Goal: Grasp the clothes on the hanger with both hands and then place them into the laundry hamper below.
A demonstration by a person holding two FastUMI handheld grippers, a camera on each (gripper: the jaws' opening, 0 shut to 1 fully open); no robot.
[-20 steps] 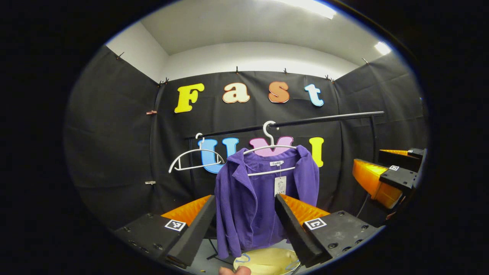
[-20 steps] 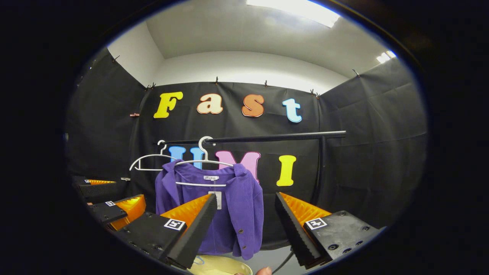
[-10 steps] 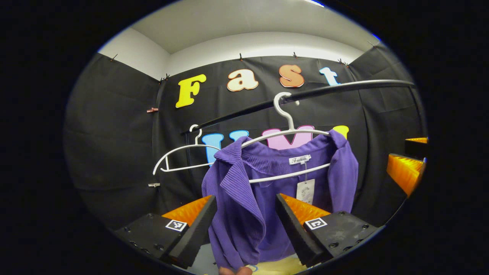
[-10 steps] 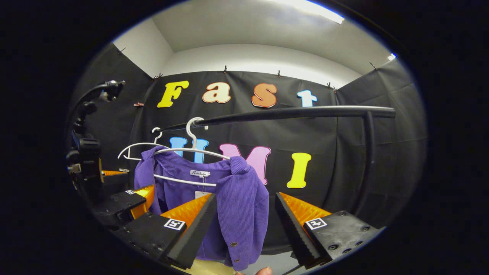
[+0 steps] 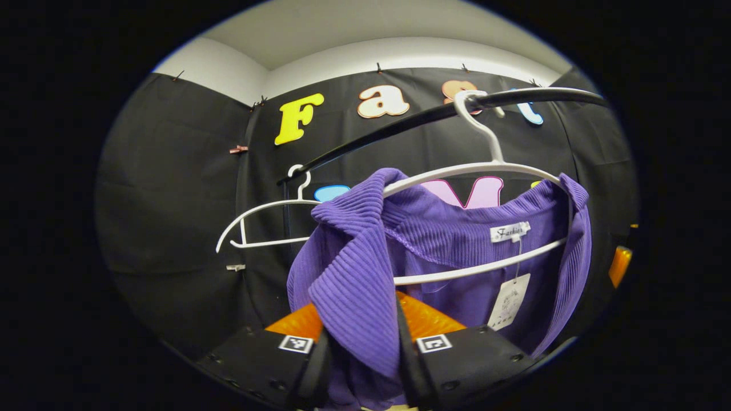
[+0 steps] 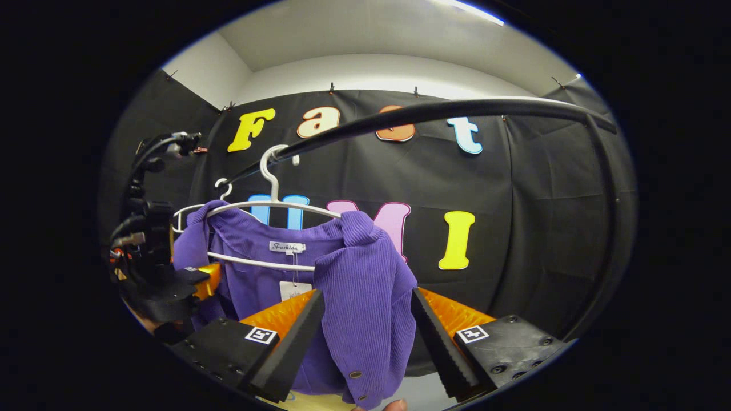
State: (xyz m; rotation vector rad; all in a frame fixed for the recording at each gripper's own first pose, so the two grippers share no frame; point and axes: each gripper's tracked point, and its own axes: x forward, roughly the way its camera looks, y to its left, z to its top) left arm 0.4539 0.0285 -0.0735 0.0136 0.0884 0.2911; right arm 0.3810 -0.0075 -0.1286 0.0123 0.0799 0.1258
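Rail (image 6: 434, 111) runs across the booth w/ two hangers on it. Purple top (image 5: 434, 251) hangs below the rail on the nearer white hanger (image 5: 485, 171), not yet off; a bare hanger (image 5: 251, 222) sits further along the rail. Left gripper (image 5: 361, 354): jaws narrow, closed on the top's front panel under the hanger's shoulder, fabric pinched between them. Right gripper (image 6: 365, 342): jaws wide, the top's other shoulder panel hangs between them, cloth close to both fingers but no squeeze visible. In right gripper view the left gripper's body sits at the top's far edge, below the rail. Paper tag (image 5: 508, 299) dangles from the collar inside the hanger. Hamper: only a pale sliver (image 6: 308, 402) below the top's hem, prob. its rim, can't tell for sure. Progress, by my read: early. One side gripped, other side lined up, not clamped. Left to do: close right jaws, lift/slide the top off the hanger, lower it into the hamper under the rail, release.
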